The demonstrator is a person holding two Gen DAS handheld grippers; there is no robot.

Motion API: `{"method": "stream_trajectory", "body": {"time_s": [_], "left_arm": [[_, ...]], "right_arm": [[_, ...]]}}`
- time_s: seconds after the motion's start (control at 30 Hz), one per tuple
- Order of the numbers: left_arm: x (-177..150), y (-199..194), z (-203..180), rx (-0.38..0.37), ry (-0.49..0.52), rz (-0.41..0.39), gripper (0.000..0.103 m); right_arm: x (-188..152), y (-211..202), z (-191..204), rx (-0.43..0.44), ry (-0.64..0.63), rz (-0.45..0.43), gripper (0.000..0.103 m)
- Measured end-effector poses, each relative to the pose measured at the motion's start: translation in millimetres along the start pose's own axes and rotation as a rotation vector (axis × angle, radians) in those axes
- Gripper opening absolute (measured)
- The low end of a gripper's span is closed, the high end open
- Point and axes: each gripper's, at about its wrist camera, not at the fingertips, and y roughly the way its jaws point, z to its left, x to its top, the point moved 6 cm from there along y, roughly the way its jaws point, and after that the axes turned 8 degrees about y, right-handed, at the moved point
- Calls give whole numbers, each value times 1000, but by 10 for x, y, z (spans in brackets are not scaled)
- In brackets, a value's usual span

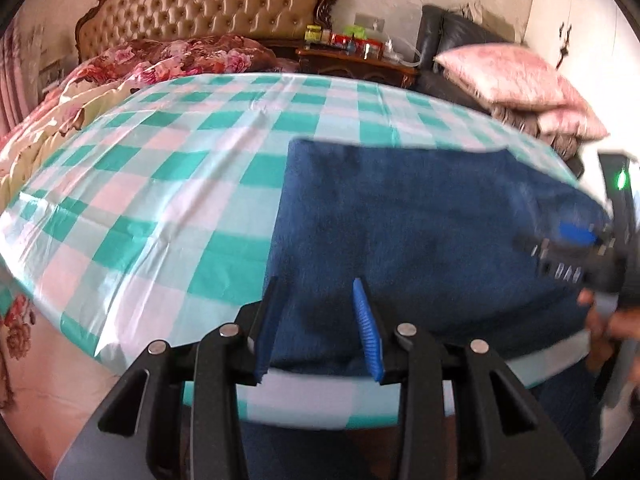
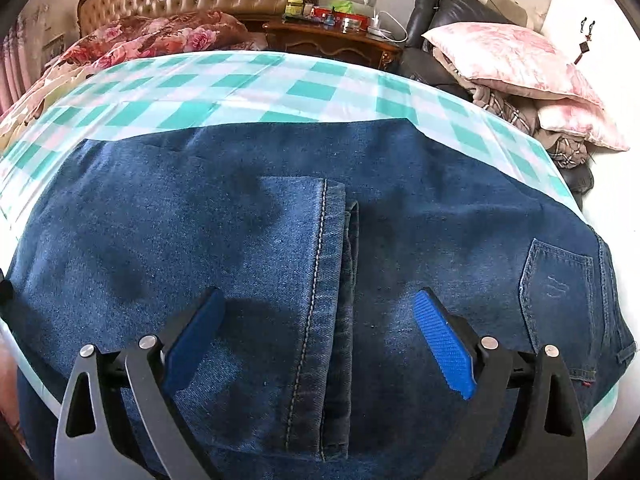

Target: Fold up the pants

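Observation:
Dark blue denim pants (image 2: 248,240) lie folded on a table with a green, pink and white checked cloth (image 2: 200,92). A stitched leg hem (image 2: 320,280) lies on top, and a back pocket (image 2: 560,292) shows at the right. My right gripper (image 2: 320,332) is open just above the pants, its jaws on either side of the hem. In the left wrist view the pants (image 1: 420,220) fill the right part of the table. My left gripper (image 1: 318,320) is open at their near left edge. The right gripper (image 1: 576,248) appears at the far right.
A bed with a tufted headboard (image 1: 224,4) and floral bedding (image 1: 180,56) stands behind the table. A wooden nightstand (image 2: 336,40) holds small items. Pink pillows (image 2: 512,60) lie on a dark chair at the right. The table's left half (image 1: 140,184) shows bare cloth.

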Motion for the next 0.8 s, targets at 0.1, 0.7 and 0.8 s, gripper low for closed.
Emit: {"method": "stream_trajectory", "body": {"time_s": [0.1, 0.7, 0.8], "left_arm": [[456, 41, -72, -70, 3, -46, 40], [348, 98, 524, -129, -218, 5, 56], [34, -72, 609, -145, -242, 4, 51]], "right_arm": [[-12, 15, -18, 13, 12, 4, 92], [322, -215, 38, 45, 6, -56, 92], [519, -170, 89, 46, 4, -71, 81]]}}
